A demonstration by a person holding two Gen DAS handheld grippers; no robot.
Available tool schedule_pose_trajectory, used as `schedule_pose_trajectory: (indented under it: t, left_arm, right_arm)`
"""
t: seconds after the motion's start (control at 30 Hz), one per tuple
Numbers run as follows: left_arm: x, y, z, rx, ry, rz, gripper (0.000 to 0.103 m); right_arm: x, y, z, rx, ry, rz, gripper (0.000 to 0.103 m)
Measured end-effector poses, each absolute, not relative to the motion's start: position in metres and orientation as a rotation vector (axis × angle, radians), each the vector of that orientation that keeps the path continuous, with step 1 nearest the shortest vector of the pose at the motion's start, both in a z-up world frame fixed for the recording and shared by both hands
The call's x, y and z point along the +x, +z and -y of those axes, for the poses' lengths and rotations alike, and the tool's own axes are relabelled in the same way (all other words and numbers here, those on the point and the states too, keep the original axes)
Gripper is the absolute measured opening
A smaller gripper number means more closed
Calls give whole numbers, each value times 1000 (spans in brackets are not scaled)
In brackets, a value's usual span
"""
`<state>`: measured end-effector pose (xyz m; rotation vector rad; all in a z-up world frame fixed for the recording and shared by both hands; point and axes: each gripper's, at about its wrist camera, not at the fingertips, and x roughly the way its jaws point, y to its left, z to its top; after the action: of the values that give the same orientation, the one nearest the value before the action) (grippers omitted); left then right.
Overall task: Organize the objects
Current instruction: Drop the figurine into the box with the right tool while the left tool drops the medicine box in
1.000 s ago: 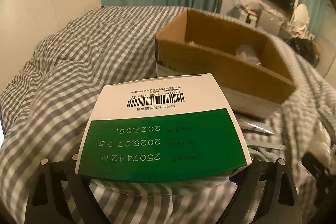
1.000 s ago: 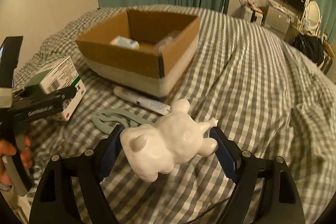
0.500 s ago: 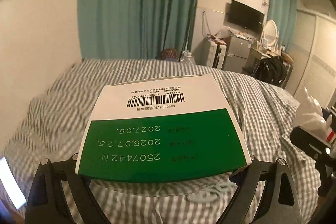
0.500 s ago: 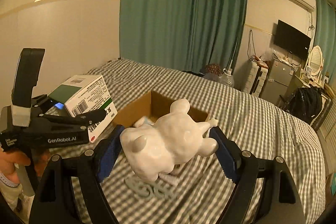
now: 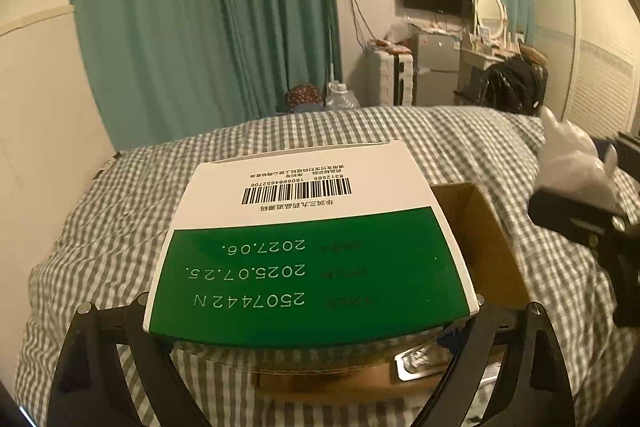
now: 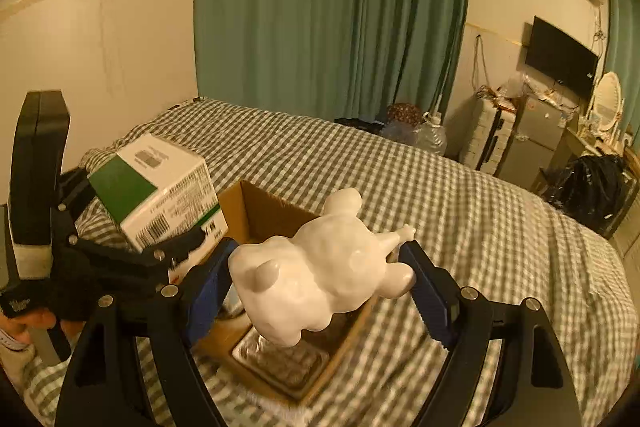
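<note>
Left gripper [image 5: 312,323] pinches a green carton [image 5: 308,247]; right gripper [image 6: 320,279] pinches a white figurine [image 6: 316,267], both above the box [image 6: 256,207] on the bed [image 6: 480,211].

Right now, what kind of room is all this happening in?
Most likely a lived-in bedroom: a bed under a checked cover, long green curtains, and a wall television beside a small round mirror.

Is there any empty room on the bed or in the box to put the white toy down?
Bare checked bedspread spreads wide to the right of the cardboard box, toward the curtain. It is crowded by the box: a clear packet lies inside, and the green and white carton hangs beside the white toy.
</note>
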<state>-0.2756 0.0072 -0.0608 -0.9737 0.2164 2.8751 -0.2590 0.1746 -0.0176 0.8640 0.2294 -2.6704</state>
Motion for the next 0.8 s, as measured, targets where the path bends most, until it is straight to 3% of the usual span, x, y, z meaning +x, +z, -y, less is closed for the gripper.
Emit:
schedule_pose_trajectory:
  t: [0.2, 0.43, 0.8]
  left_arm:
    - [-293, -86, -3, -1024, 2812, -180, 94]
    - [-298, -94, -15, -993, 2819, -294, 94]
    - [-272, -67, -23, -1011, 2859, -301, 103]
  right_arm:
    - [-293, -53, -173, 928, -2639, -190, 82]
    - [-301, -69, -180, 969, -2646, -178, 82]
    - [-257, -14, -196, 842, -2717, -158, 91]
